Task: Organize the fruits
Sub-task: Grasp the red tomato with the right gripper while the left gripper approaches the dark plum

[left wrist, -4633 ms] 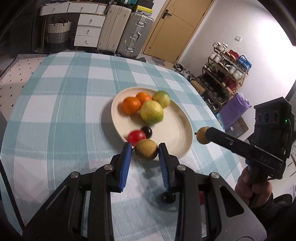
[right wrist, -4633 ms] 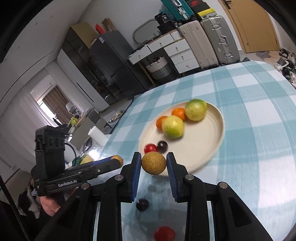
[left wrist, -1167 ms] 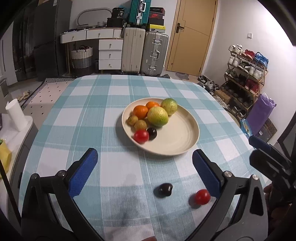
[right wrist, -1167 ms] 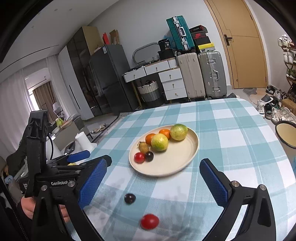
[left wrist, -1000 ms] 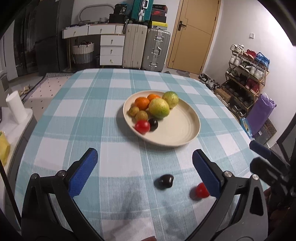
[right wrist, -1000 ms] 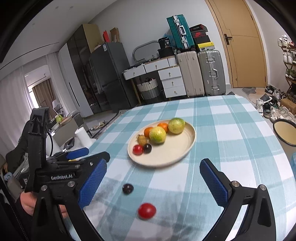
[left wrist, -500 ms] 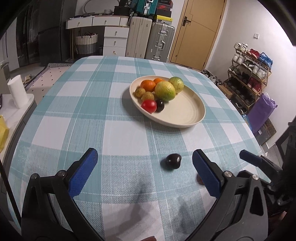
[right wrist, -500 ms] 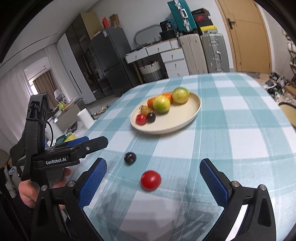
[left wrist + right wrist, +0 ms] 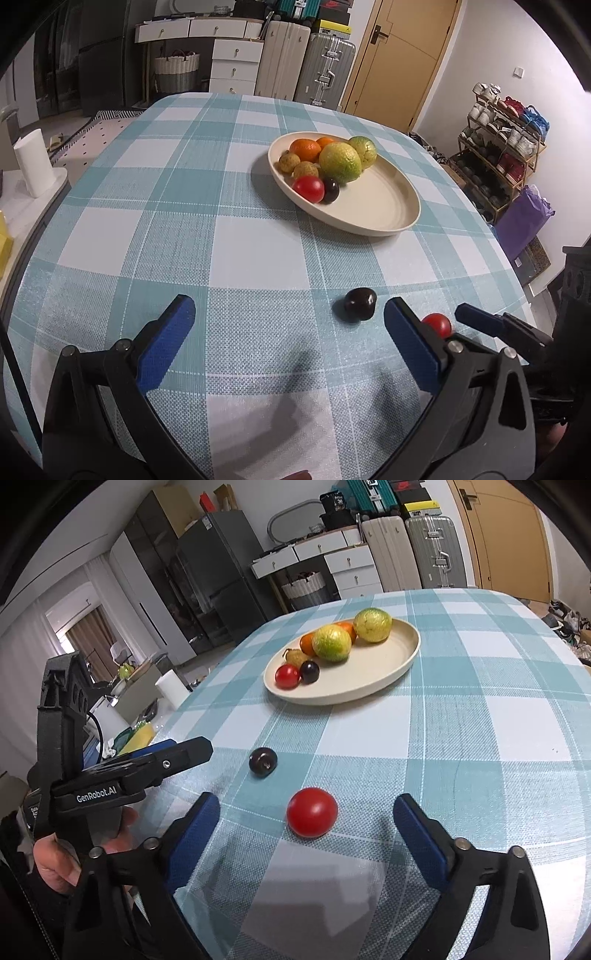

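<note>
A cream plate (image 9: pixel 388 206) (image 9: pixel 384 664) on the checked tablecloth holds oranges, two green-yellow fruits, small brown fruits, a red tomato (image 9: pixel 308 188) and a dark plum (image 9: pixel 331 189). Loose on the cloth lie a dark plum (image 9: pixel 360 302) (image 9: pixel 263 760) and a red tomato (image 9: pixel 437 325) (image 9: pixel 312 812). My left gripper (image 9: pixel 288 339) is open and empty, with the loose plum just inside its right finger. My right gripper (image 9: pixel 306 838) is open and empty, with the loose tomato between its fingers, slightly ahead of the tips.
The table's front and side edges are close. A white paper roll (image 9: pixel 33 162) stands on a side unit to the left. Suitcases, drawers and a door (image 9: pixel 399 59) line the far wall. A shoe rack (image 9: pixel 498 147) stands to the right.
Both grippers have dropped lower and moved toward the loose fruits. The tomato now sits between the right gripper's fingers, and the plum lies nearer the left gripper's right finger.
</note>
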The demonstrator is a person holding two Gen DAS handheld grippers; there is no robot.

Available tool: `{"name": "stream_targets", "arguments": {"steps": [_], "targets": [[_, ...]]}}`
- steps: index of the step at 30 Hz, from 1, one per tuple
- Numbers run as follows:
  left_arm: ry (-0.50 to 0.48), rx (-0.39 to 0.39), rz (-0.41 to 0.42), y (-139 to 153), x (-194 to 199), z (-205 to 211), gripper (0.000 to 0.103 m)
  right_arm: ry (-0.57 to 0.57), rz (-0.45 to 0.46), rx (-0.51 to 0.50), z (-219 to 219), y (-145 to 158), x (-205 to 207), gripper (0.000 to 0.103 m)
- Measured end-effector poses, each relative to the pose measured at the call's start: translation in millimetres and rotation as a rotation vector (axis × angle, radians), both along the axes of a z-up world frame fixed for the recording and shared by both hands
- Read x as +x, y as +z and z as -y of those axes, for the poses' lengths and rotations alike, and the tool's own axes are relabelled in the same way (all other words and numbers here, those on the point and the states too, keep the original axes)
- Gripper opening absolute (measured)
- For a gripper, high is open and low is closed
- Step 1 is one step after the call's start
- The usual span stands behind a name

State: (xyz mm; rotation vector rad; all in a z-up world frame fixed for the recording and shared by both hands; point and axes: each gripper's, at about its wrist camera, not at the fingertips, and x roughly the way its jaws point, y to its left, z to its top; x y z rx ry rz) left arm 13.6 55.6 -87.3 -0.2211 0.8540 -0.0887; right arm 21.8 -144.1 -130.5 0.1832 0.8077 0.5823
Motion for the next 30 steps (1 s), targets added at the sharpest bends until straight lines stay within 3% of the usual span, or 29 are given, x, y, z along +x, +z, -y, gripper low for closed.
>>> {"name": "stream_targets", "arguments": {"steps": [7, 10, 12, 30], "targets": [[-0.002, 0.001, -0.015, -4.9, 2.1, 0.4, 0.102, 0.026, -0.027, -0.035, -8.5, -7.3, 2.1, 0.063], [-0.004, 0.017, -0.019, -5.3, 1.7, 3.0, 0.102, 0.038, -0.043, -0.032, -10.5, -10.5, 3.4, 0.048], [-0.012, 0.024, -0.016, -5.0, 1.4, 5.4, 0.102, 0.036, -0.04, -0.04, -11.1, -11.0, 3.2, 0.032], [-0.122, 0.031, -0.034, -12.2, 21.3, 31.8, 0.102, 0.001, 0.015, 0.049, 17.6, 10.9, 9.2, 0.031]]}}
